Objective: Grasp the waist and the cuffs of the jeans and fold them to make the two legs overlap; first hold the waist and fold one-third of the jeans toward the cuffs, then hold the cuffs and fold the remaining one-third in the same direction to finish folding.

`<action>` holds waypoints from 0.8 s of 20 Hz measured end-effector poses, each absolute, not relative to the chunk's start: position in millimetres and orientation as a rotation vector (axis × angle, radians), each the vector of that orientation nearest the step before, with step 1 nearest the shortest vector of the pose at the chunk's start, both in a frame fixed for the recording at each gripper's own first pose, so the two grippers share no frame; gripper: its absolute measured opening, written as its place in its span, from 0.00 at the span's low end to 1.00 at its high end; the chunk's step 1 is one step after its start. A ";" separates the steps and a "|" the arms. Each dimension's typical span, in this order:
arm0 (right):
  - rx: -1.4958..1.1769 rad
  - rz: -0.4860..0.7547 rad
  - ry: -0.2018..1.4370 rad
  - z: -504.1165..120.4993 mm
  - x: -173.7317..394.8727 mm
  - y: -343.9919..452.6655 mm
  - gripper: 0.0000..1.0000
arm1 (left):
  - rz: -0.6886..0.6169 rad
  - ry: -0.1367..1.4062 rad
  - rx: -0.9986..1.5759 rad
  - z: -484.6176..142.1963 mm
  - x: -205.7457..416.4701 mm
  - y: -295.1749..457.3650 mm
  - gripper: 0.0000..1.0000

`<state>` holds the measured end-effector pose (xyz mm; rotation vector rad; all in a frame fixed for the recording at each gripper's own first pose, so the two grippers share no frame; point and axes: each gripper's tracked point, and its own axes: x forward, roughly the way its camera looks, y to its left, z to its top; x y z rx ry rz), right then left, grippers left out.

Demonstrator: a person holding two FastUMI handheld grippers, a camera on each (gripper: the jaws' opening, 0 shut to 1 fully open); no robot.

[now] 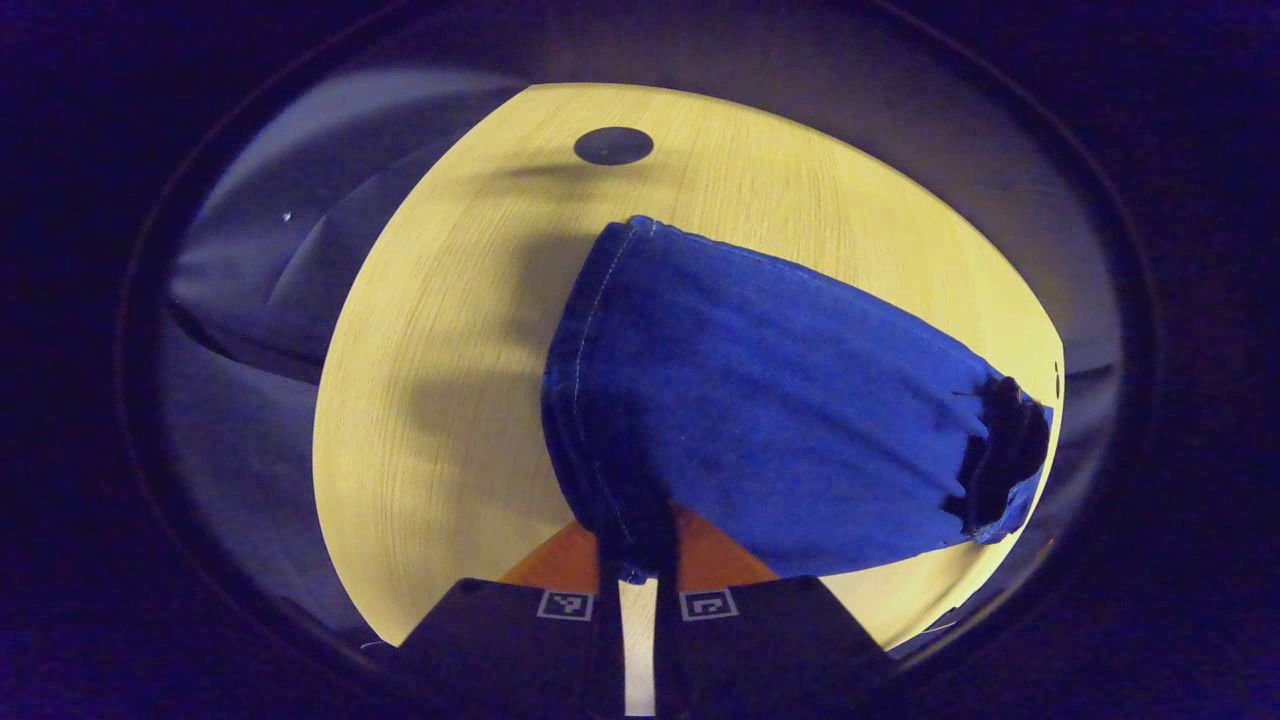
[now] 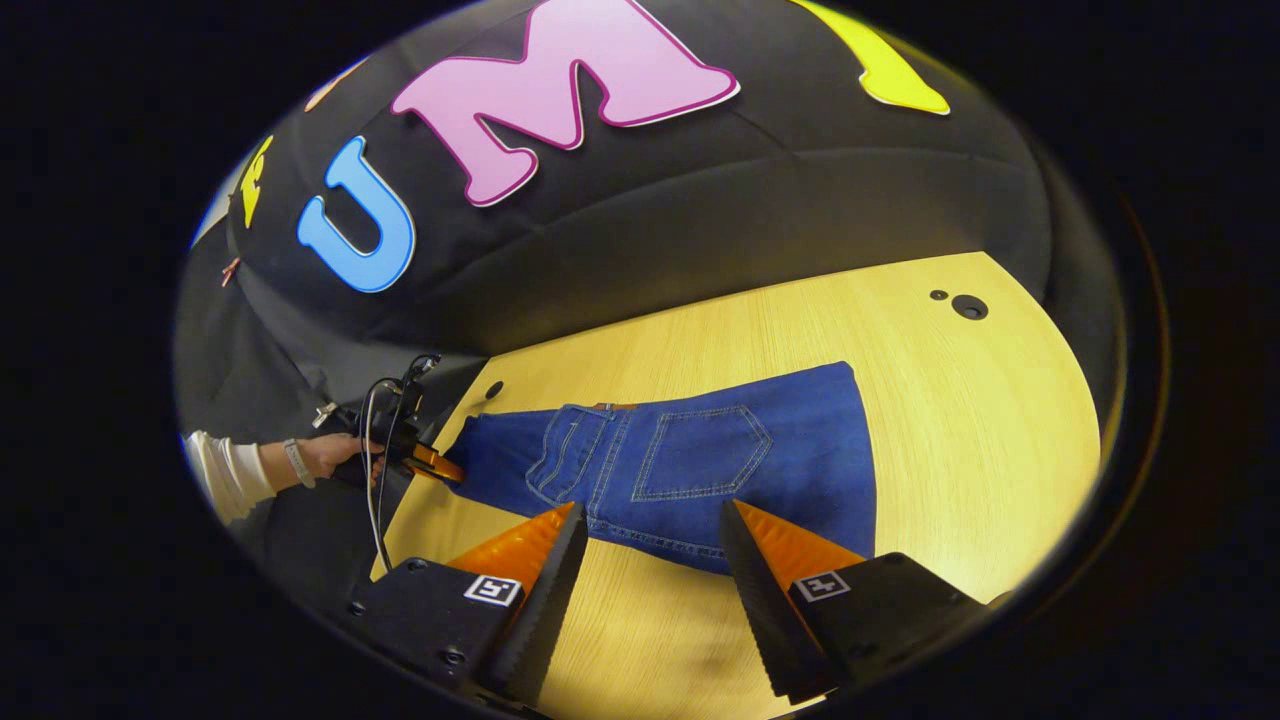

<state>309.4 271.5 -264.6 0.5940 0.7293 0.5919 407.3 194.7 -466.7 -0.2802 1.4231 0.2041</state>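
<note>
Jeans (image 2: 690,460) are lying on the table (image 2: 980,420); my left gripper (image 1: 637,560) is pinching the cuffs, lifting them for folding, while my right gripper (image 2: 650,560) is hovering spread near the waist.

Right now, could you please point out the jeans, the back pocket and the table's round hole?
jeans (image 1: 760,400): left gripper view, mid-fabric.
back pocket (image 2: 700,450): right gripper view, pocket centre.
round hole (image 1: 613,146): left gripper view, its middle.
</note>
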 end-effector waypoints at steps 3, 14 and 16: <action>0.613 0.571 0.711 -257.6 318.2 257.1 0.83 | 0.162 1.331 -0.282 -429.1 418.7 188.4 0.09; 0.591 0.541 0.631 -238.5 323.1 201.4 0.83 | -0.209 0.945 -0.298 -235.0 467.4 -5.4 0.08; 0.559 0.538 0.634 -248.1 315.1 191.1 0.83 | -0.282 0.912 -0.250 -217.0 471.8 -69.2 0.08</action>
